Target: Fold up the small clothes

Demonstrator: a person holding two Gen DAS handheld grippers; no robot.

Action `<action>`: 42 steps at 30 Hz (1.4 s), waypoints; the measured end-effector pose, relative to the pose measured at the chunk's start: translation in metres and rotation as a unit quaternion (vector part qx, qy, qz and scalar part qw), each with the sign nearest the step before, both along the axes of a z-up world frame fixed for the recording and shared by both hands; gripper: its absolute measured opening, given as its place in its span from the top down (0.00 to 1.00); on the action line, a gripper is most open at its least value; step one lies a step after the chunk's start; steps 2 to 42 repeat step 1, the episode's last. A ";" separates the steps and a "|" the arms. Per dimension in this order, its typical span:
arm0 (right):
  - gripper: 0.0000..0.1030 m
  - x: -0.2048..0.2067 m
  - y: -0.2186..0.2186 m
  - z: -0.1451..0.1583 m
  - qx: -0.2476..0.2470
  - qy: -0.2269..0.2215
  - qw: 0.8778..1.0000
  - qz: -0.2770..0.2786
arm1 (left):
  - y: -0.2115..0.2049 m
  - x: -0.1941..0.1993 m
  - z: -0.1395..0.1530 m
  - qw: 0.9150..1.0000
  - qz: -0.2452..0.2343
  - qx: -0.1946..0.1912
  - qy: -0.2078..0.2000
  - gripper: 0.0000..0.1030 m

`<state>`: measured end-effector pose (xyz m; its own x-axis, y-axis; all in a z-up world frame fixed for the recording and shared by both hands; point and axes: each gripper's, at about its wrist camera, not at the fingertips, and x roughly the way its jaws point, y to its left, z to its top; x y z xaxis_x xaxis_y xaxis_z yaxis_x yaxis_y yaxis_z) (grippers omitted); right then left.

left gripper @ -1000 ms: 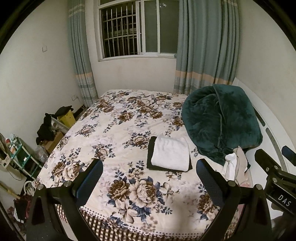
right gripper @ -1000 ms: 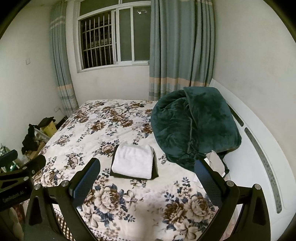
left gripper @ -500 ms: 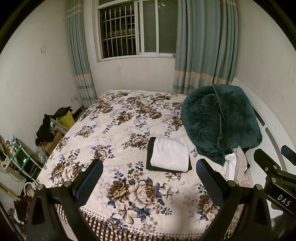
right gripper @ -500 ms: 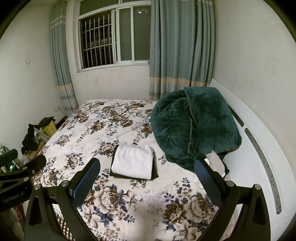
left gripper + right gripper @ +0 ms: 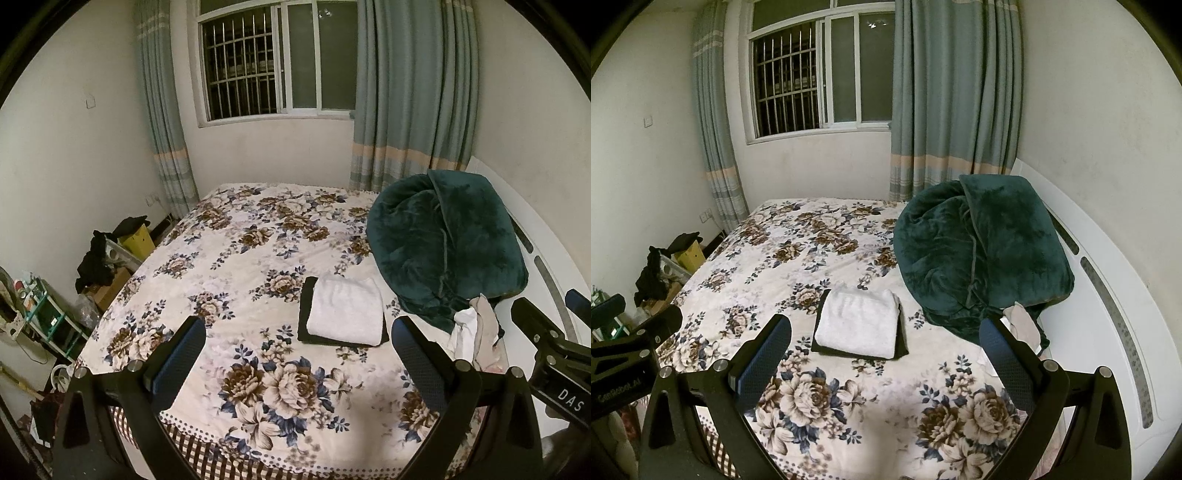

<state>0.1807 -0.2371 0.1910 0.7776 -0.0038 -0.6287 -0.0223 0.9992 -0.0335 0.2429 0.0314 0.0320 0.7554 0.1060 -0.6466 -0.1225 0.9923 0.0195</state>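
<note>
A folded white cloth [image 5: 346,312] lies on a folded black cloth [image 5: 306,310] on the floral bed; both show in the right wrist view too, white [image 5: 858,323] on black [image 5: 901,343]. A small pile of loose pale clothes [image 5: 476,332] lies by the green blanket, also in the right wrist view [image 5: 1025,323]. My left gripper [image 5: 297,360] is open and empty, held above the bed's near edge. My right gripper [image 5: 884,356] is open and empty, held likewise to its right.
A bulky dark green blanket [image 5: 447,243] fills the bed's right side against the white headboard [image 5: 1108,295]. The floral bedspread [image 5: 240,258] stretches to the window wall. Boxes and dark clothes [image 5: 107,254] and a small shelf [image 5: 40,314] stand on the floor at left.
Both grippers have drifted slightly; the views are almost the same. Nothing on the bed has moved.
</note>
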 end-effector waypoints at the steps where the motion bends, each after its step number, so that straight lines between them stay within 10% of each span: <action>1: 0.00 0.001 0.001 0.000 0.000 -0.001 1.000 0.000 | 0.001 0.000 0.001 1.000 0.000 0.001 -0.001 0.00; 42: 0.00 0.001 0.001 0.000 0.000 -0.001 1.000 0.000 | 0.001 0.000 0.001 1.000 0.000 0.001 -0.001 0.00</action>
